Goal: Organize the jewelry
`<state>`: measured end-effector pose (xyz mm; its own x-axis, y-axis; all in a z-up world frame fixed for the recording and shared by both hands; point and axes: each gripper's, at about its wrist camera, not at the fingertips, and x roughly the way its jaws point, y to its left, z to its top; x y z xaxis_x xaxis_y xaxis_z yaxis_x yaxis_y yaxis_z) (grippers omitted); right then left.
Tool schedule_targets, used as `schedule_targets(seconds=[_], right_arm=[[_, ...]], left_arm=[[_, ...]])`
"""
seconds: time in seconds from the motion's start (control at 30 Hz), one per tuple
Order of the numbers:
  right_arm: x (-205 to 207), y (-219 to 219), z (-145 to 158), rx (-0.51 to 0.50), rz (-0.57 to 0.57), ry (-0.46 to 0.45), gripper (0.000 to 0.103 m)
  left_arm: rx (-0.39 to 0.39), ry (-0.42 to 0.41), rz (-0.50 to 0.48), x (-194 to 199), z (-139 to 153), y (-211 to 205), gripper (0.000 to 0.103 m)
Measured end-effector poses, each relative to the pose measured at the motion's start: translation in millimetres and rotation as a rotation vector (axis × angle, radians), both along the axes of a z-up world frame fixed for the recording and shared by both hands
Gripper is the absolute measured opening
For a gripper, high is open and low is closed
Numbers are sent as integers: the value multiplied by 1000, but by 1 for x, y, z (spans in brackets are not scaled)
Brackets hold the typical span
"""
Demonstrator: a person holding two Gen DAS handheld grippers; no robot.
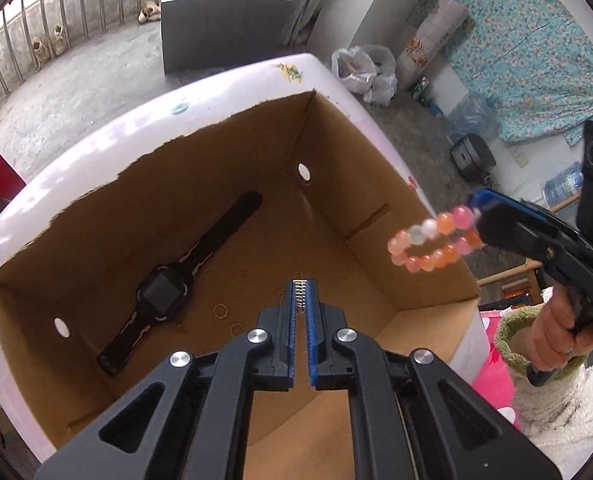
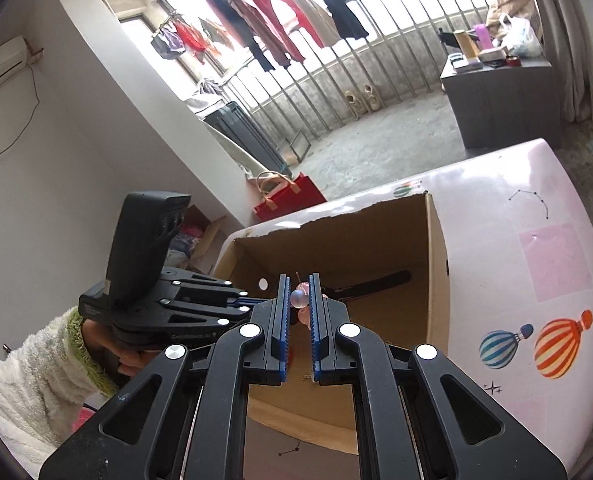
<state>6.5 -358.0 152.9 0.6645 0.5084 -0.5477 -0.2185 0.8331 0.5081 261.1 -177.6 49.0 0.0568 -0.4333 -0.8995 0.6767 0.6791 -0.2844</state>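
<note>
Beads, pink, orange and white, strung into a round bracelet (image 1: 436, 240), are hanging in the air over the right wall of the open brown cardboard box (image 1: 336, 184). The right gripper (image 1: 478, 220) is grasping the bracelet, with its jaws clenched on a few of the beads. A hand (image 1: 556, 332) in a fluffy white sleeve (image 1: 568, 404) is holding that gripper's handle.

The left gripper (image 1: 301, 292) is pointing down into the box. Its jaws are clenched together with nothing between them.

A black wristwatch with a square face (image 1: 164, 296) is lying flat on the box floor, to the left of the left gripper's tips. A few small gold rings (image 1: 220, 311) are lying near the watch. The box is sitting on a shiny pink worktop (image 2: 536, 248) with hot-air balloon stickers (image 2: 560, 344).
</note>
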Motion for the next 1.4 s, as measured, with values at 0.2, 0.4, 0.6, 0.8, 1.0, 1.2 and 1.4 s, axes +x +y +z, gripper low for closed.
schedule_targets(seconds=[0.2,0.4,0.6,0.8,1.0,1.2,1.4], right_arm=[[-3,-4,-4,-15,-28,18,7],[-7,-4,-5,-27,-45,29,7],[-13,1,-1,-42,-57,32,7],[-7,20,1,-63,-18,70,7],[12,54,-16,-79,95,193,7],[25,84,-37,-194,143,287,7],[28,93,-45,-284,147,316,7]], left_arm=[[88,99,-1,34,-45,-44,4],[138,101,15,46,-67,-70,4],[145,150,49,52,-79,-70,12],[114,111,111,56,-53,-50,41],[102,24,211,50,-13,2,70],[21,-7,279,32,17,54,76],[-62,-107,333,-4,41,102,81]])
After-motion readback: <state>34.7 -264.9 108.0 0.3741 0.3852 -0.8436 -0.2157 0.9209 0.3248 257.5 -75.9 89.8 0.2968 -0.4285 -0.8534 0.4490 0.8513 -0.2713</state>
